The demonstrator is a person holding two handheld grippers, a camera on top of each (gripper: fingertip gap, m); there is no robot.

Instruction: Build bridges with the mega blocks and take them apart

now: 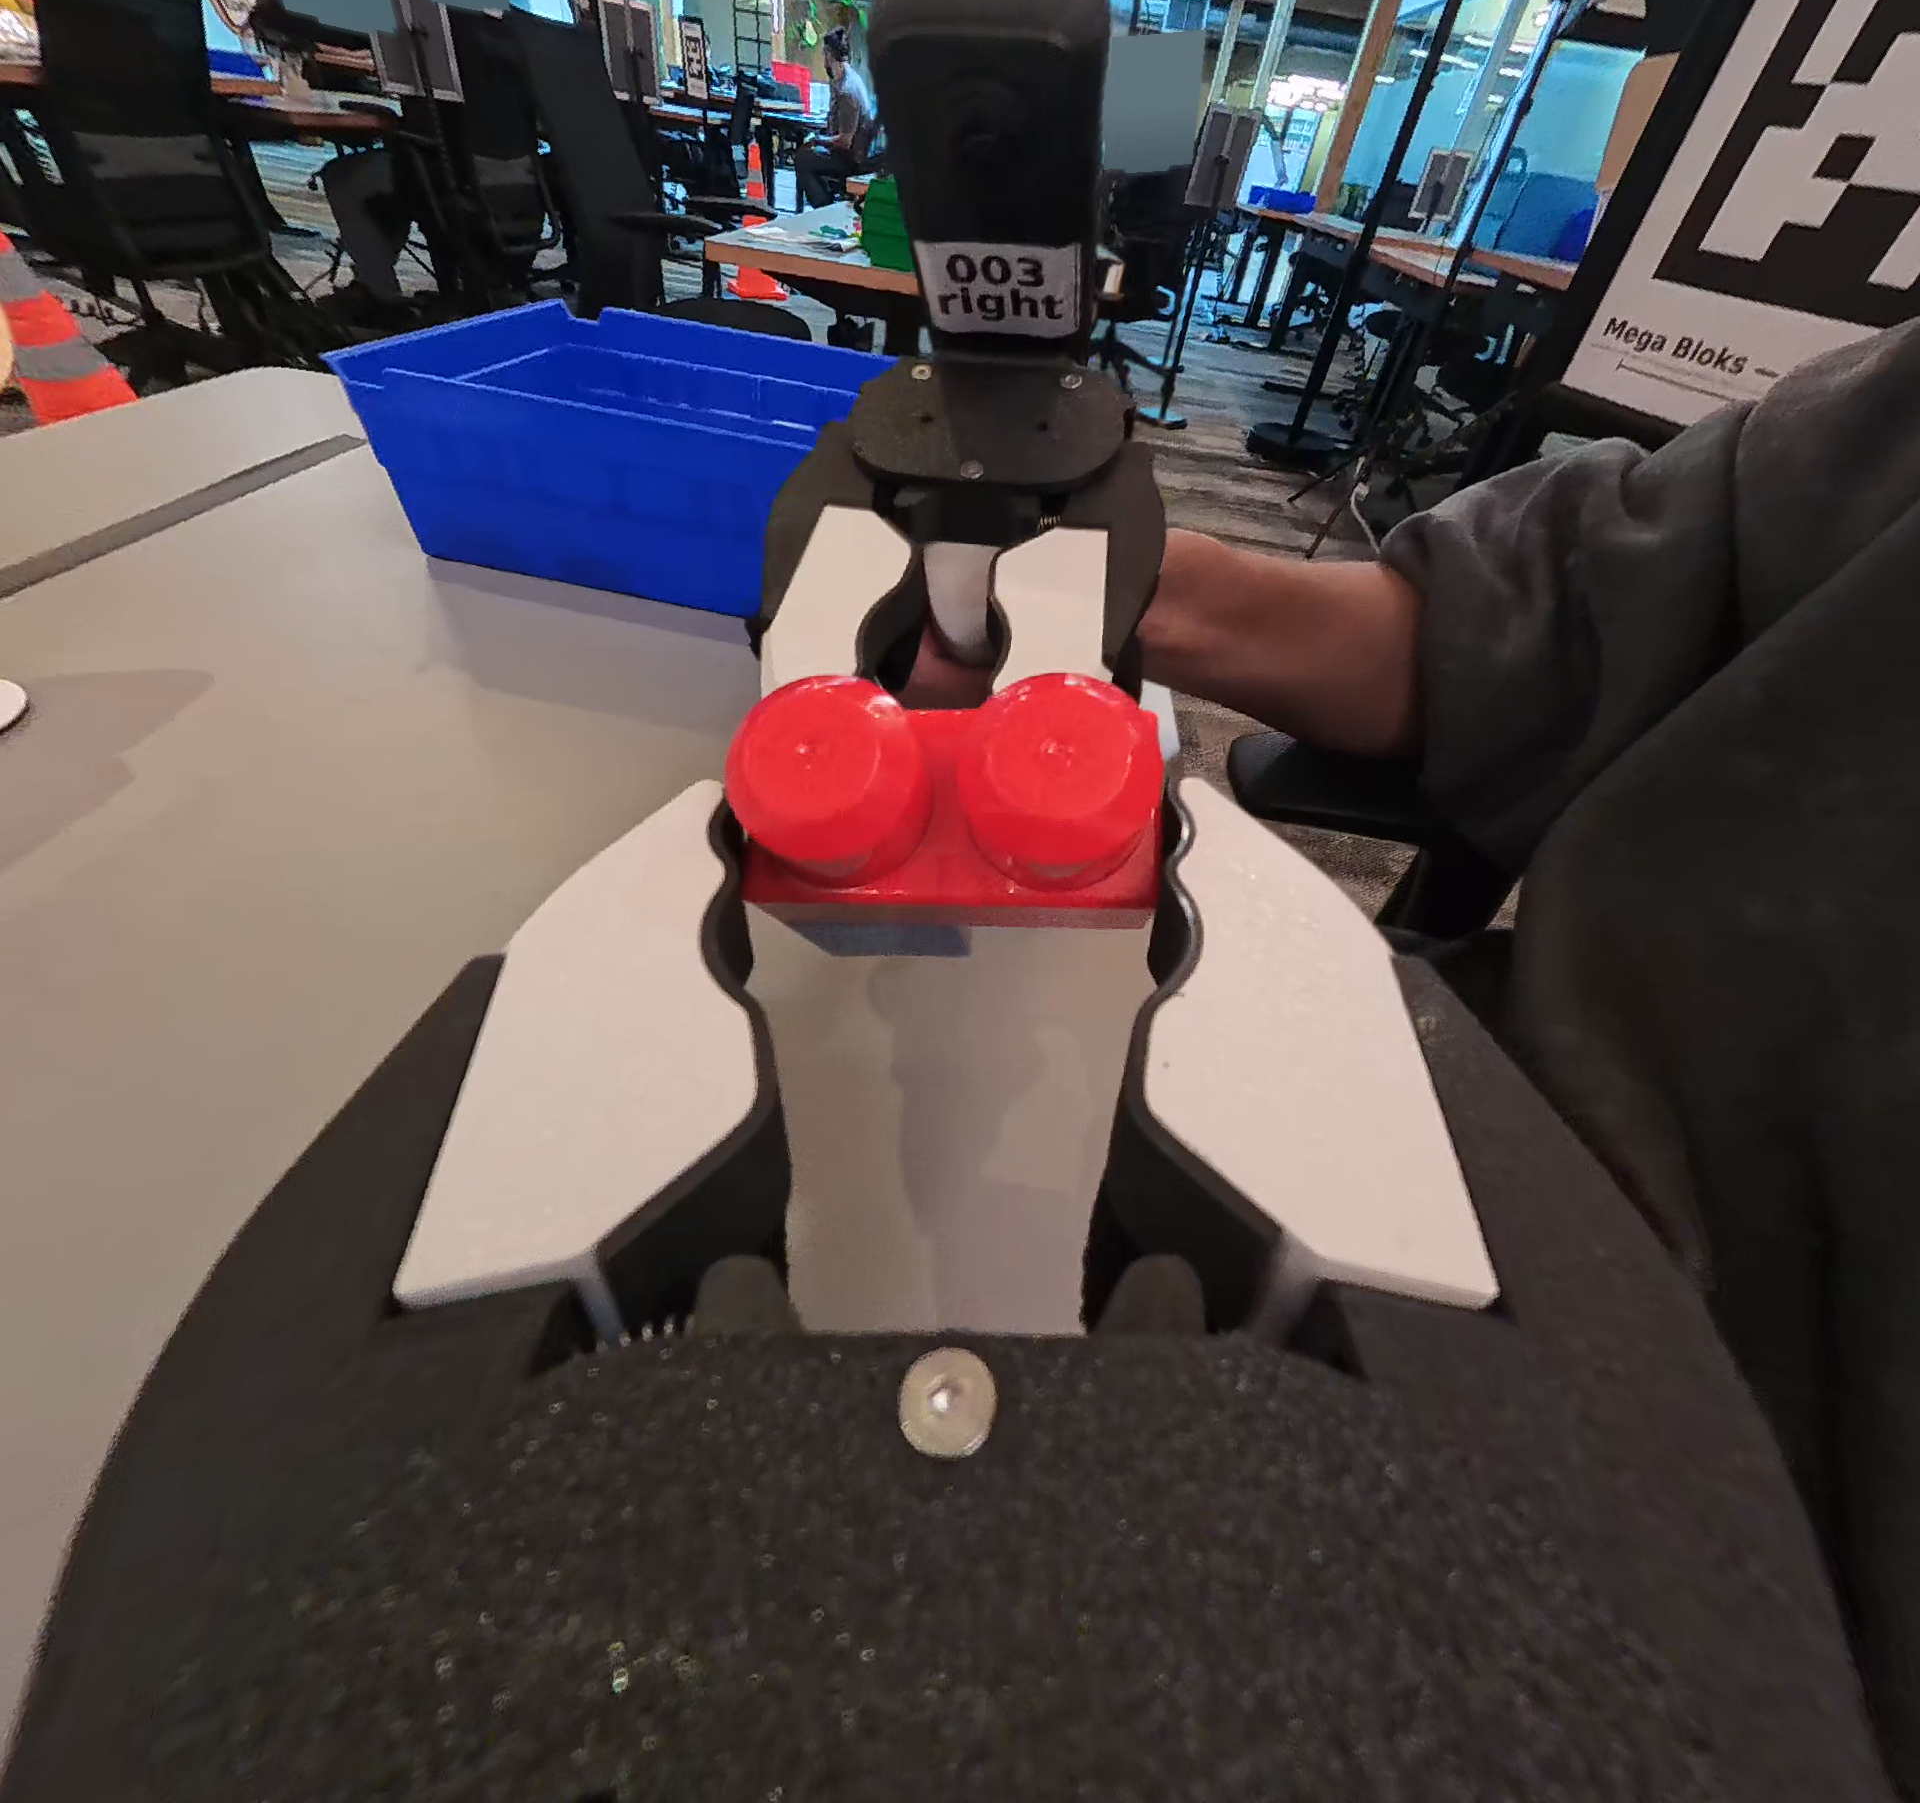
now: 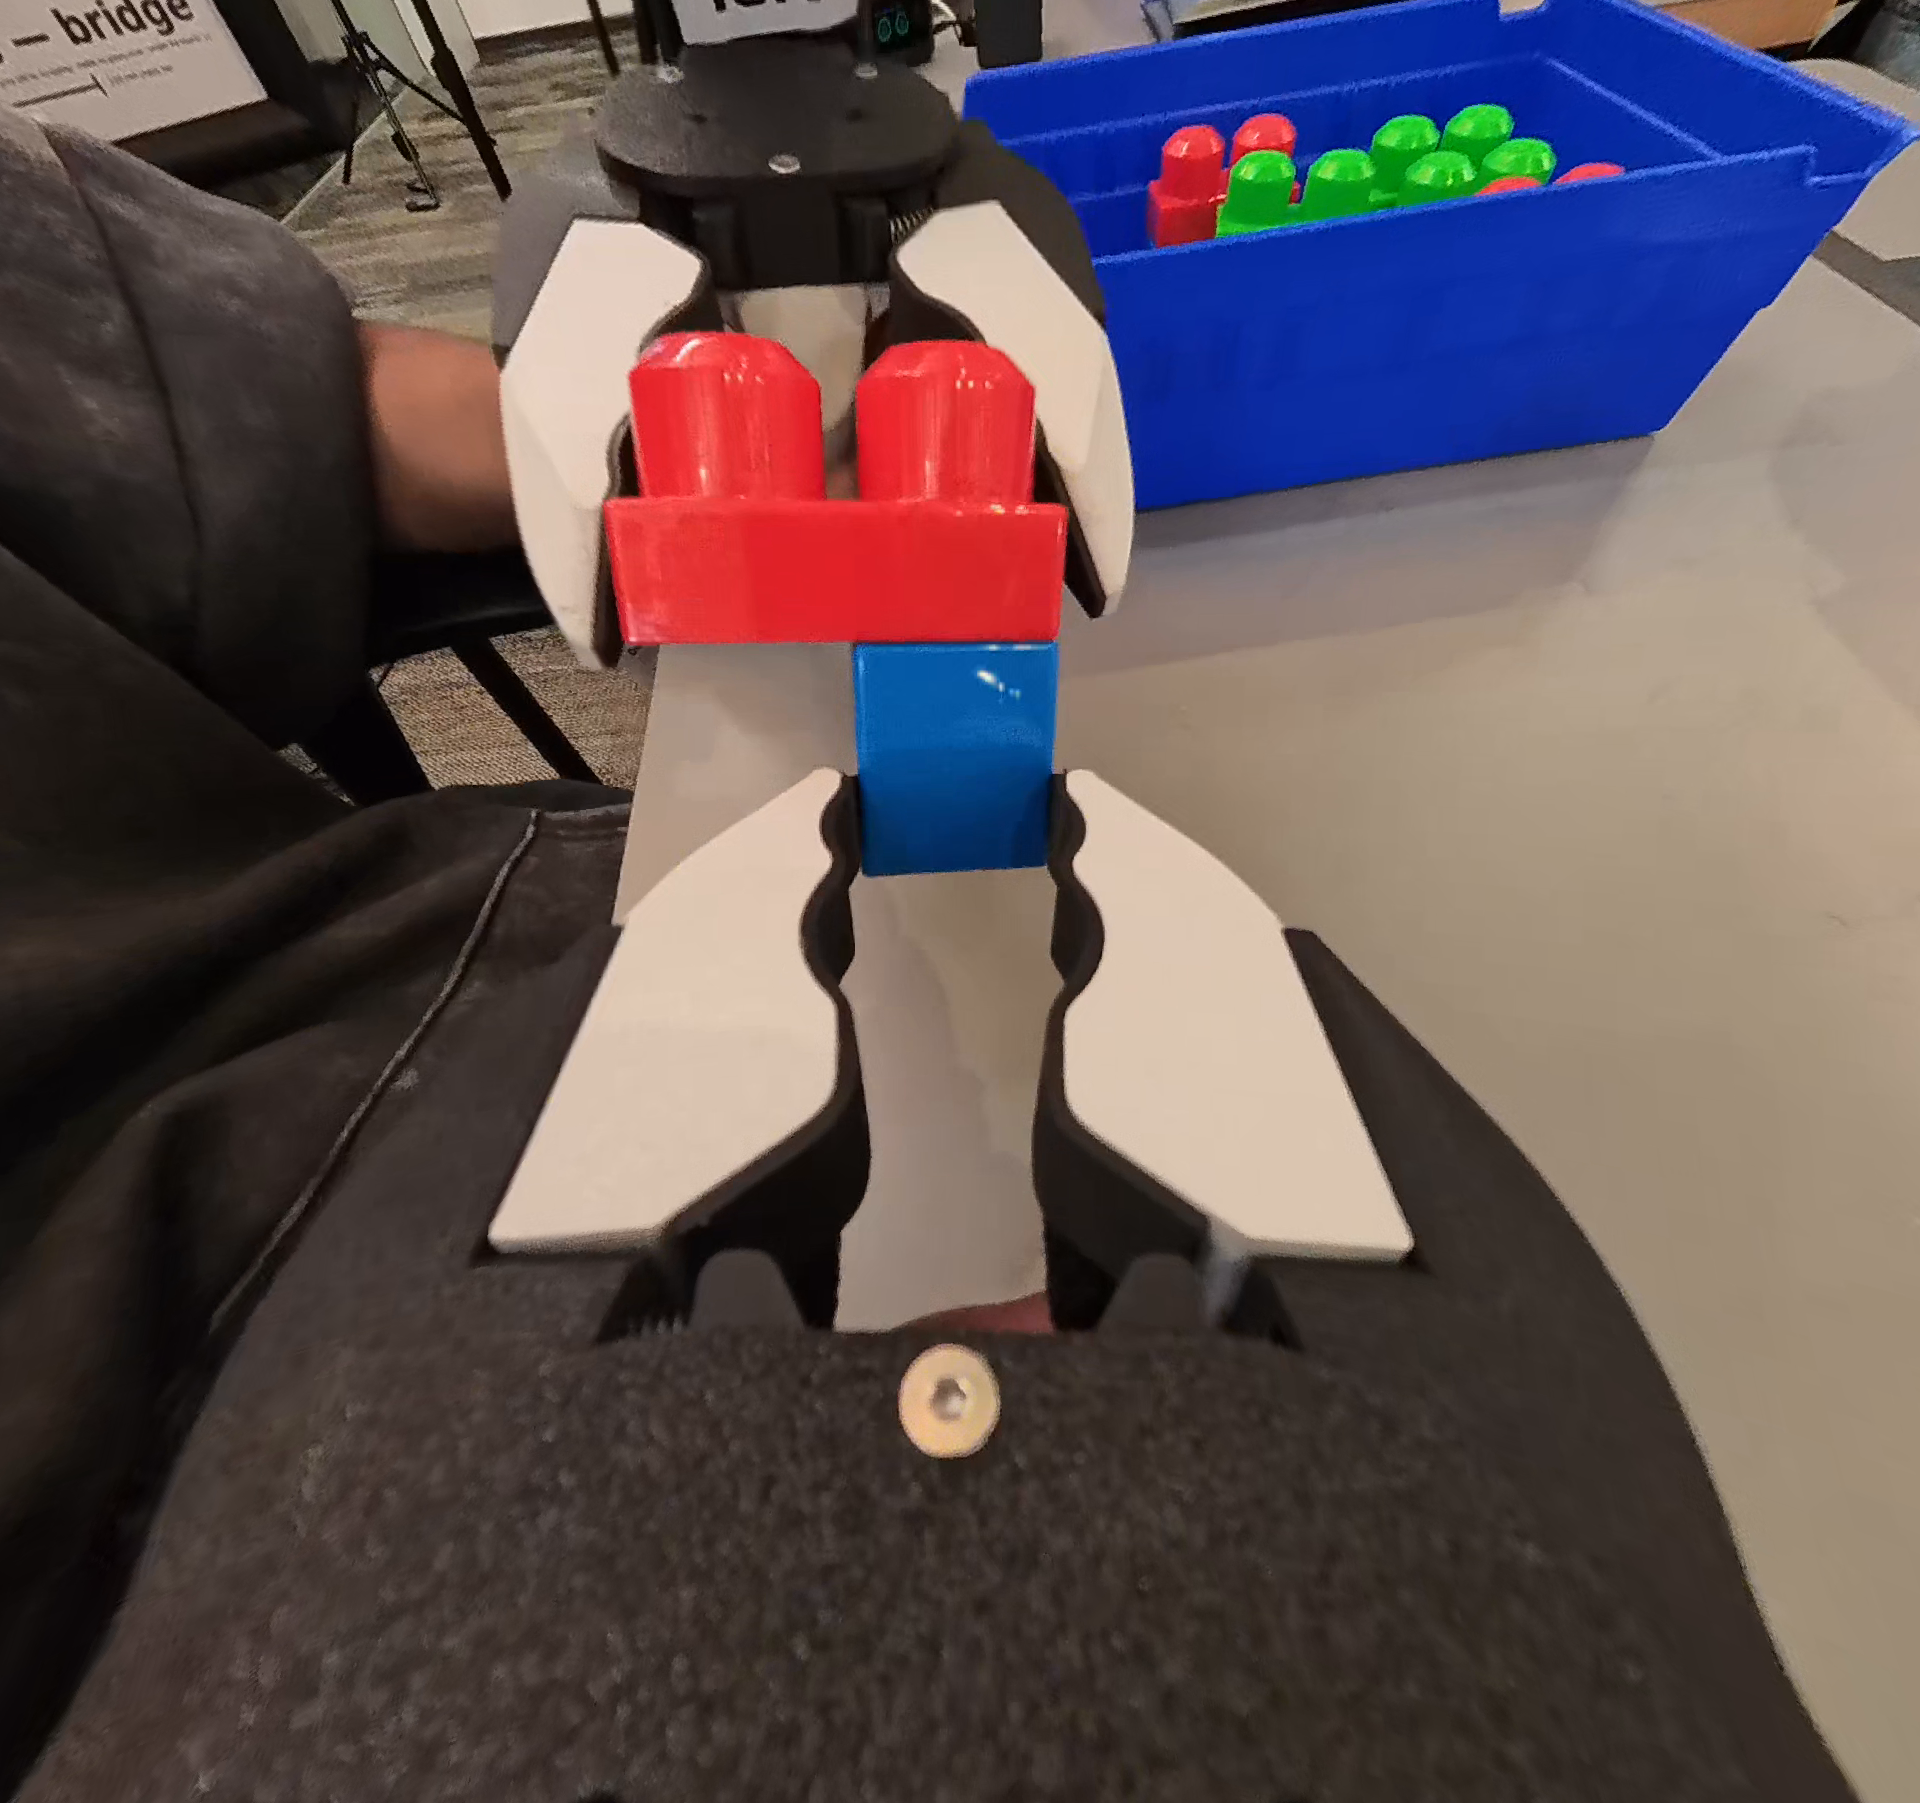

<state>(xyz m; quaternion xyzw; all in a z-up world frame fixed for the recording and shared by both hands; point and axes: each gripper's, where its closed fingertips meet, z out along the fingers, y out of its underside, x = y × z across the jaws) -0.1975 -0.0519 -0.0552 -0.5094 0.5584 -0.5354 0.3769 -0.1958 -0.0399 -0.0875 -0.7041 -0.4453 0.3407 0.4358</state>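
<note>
Facing each other above the grey table (image 2: 1455, 818), both grippers share one small stack. Blue bin (image 2: 1455, 319), upper right of the right wrist view, holds loose red and green blocks (image 2: 1382, 169). Left gripper (image 1: 945, 849) jaws closed on the red block's (image 2: 831, 569) ends, mid-frame. Right gripper (image 2: 951, 818) jaws narrowed onto the blue block (image 2: 951, 745) seated under the red block's right half. Risk: the off-centre joint may twist rather than part cleanly; smooth blue sides could slip from the tips, dropping it off the table edge.
</note>
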